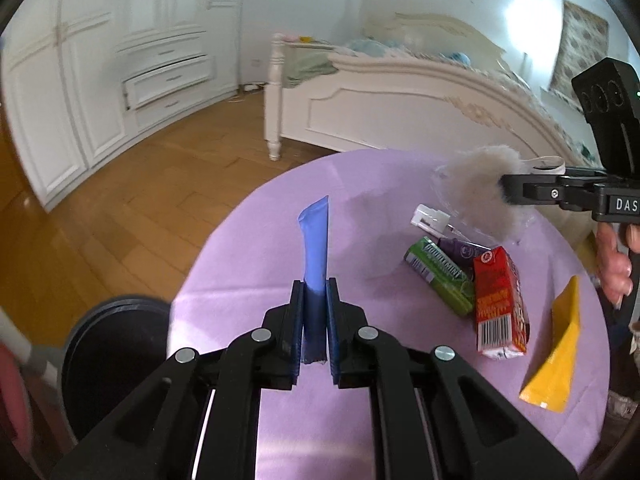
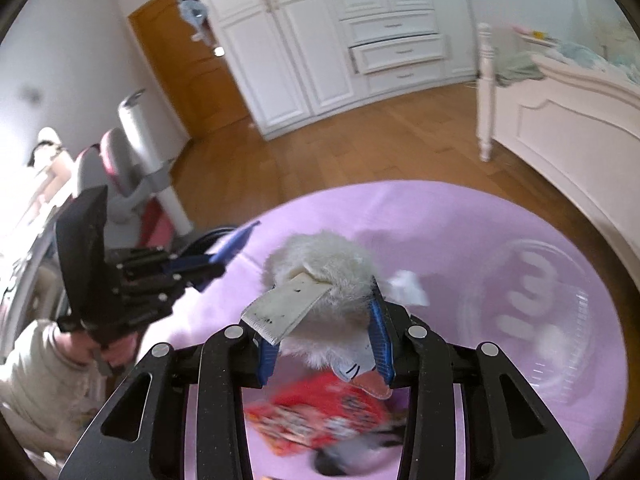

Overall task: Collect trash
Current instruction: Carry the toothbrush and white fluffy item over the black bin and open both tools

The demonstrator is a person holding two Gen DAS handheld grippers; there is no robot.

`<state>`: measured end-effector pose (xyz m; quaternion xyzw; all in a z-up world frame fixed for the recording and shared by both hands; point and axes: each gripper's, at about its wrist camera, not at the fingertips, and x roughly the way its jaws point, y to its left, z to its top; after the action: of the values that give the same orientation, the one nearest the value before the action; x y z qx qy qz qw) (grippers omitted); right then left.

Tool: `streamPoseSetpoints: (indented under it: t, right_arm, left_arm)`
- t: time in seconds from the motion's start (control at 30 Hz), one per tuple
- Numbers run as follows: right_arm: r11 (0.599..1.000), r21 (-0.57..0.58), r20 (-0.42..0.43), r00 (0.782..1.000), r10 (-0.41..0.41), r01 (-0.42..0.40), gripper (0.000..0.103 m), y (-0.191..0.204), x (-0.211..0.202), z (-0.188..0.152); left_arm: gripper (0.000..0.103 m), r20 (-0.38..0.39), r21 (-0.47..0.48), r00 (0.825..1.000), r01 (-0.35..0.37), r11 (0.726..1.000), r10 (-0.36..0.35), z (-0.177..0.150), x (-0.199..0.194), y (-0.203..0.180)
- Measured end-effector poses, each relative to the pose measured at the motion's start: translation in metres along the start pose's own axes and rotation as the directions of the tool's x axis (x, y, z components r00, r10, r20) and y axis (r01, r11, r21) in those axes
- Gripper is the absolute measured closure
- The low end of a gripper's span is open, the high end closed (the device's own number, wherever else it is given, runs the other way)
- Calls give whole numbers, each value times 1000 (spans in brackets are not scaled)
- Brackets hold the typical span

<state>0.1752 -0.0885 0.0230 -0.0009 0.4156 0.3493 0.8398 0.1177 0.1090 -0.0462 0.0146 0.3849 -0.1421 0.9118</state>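
The left gripper clamps a blue tube above the purple table while the right gripper pinches a fluffy white wad, which looks soft enough to slip loose over the far-right clutter.

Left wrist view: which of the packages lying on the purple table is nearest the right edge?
The yellow wedge-shaped packet. It lies apart, right of the red drink carton; the green gum box and the small white box sit further left.
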Motion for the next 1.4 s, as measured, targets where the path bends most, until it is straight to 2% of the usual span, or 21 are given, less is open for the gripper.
streamPoseSetpoints:
  t: [0.27,0.5,0.77,0.93,1.17,1.4]
  right_arm:
    - [992,-3,-65,990,124,-124,64,67,46,14]
    - [977,30,-112,971,214,-211,64,118,102,28]
    - [970,-19,-133,962,238,-242,64,167,150,47]
    - [969,-26,-153,959,238,-245,64,180,177,53]
    - [966,-7,-181,950,253,-259,64,195,215,51]
    - [967,11,-194,948,253,-256,64,200,235,51]
  left_arm:
    - [92,24,-125,997,-66,990,69,-30,-37,43]
    - [92,16,-241,991,-122,963,130,-57,-54,86]
    - [92,2,-343,982,-176,923,188,-80,-61,124]
    - [92,-2,-398,978,-191,897,208,-95,-65,142]
    - [92,-12,-415,976,-201,887,216,-105,-65,154]
    - [91,-19,-441,975,-208,873,223,-108,-61,165]
